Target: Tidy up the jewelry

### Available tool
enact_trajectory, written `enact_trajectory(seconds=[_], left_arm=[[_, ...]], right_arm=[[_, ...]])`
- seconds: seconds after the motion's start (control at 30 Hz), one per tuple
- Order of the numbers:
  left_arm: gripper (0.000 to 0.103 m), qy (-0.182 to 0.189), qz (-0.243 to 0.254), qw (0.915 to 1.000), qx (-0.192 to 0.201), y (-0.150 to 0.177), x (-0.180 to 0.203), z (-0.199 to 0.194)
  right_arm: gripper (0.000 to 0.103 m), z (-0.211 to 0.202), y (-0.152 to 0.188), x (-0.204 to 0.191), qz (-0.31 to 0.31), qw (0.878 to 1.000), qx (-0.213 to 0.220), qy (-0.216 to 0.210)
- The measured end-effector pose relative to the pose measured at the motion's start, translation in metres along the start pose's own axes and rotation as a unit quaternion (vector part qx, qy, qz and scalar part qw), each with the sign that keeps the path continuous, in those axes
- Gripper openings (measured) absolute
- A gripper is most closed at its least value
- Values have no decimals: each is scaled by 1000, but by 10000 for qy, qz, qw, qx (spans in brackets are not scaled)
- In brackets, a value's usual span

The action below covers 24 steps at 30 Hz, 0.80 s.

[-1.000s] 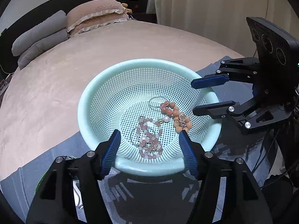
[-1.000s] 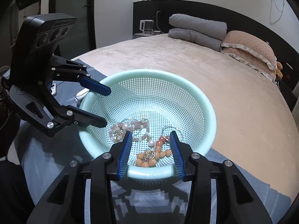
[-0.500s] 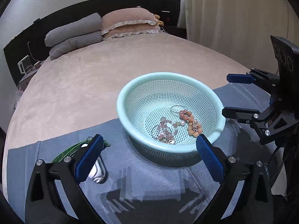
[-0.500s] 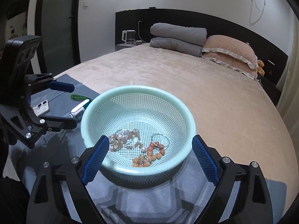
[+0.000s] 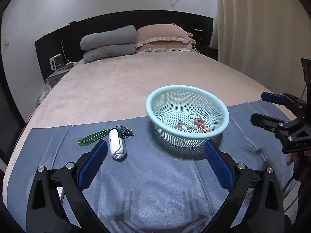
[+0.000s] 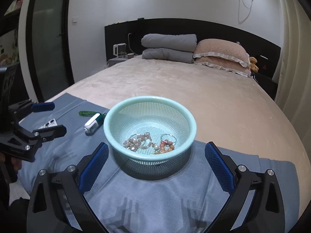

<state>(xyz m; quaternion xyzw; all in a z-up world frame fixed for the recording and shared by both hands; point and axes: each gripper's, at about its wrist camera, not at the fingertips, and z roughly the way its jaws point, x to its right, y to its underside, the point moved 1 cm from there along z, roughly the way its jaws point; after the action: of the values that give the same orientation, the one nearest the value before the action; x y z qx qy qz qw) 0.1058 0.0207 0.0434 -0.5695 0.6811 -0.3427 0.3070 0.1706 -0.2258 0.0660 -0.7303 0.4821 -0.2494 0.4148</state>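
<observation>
A mint-green perforated basket (image 5: pixel 221 108) (image 6: pixel 114 116) stands on a blue cloth (image 5: pixel 155 184) (image 6: pixel 165 200) on the bed. In it lie a pink bead bracelet (image 5: pixel 181 125) (image 6: pixel 139 139), an orange bead bracelet (image 5: pixel 202 123) (image 6: pixel 167 145) and a thin ring-like bangle (image 5: pixel 193 116) (image 6: pixel 168 136). My left gripper (image 5: pixel 155 163) is open and empty, held back from the basket's near left side; it also shows in the right wrist view (image 6: pixel 50 118). My right gripper (image 6: pixel 155 163) is open and empty in front of the basket; it also shows in the left wrist view (image 5: pixel 260 106).
A white device (image 5: pixel 116 143) (image 6: pixel 93 123) with a green strap (image 5: pixel 93 136) lies on the cloth left of the basket. A phone (image 6: pixel 48 124) lies further left. Pillows (image 5: pixel 161 36) and folded grey bedding (image 5: pixel 108 42) sit at the headboard. A kettle (image 6: pixel 119 49) stands on the nightstand.
Both grippers pulled back from the basket and opened wider. The basket now looks smaller and the white device and phone have come into view.
</observation>
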Motion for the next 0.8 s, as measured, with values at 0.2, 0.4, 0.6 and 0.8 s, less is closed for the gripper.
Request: enact_trajectory(seconds=[0.2, 0.4, 0.6, 0.8], left_arm=[[97, -59, -127, 9999, -2, 12, 5, -25], [97, -146, -121, 9997, 179, 28, 21, -51], [97, -289, -123, 9990, 333, 43, 31, -69], [97, -119, -419, 9986, 313, 58, 35, -81]], right_arm=[[95, -22, 24, -11, 99, 9997, -93, 185], [95, -48, 50, -24, 169, 9991, -48, 380], [95, -75, 66, -27, 614, 9965, 137, 553], [95, -85, 81, -37, 688, 9960, 119, 550]])
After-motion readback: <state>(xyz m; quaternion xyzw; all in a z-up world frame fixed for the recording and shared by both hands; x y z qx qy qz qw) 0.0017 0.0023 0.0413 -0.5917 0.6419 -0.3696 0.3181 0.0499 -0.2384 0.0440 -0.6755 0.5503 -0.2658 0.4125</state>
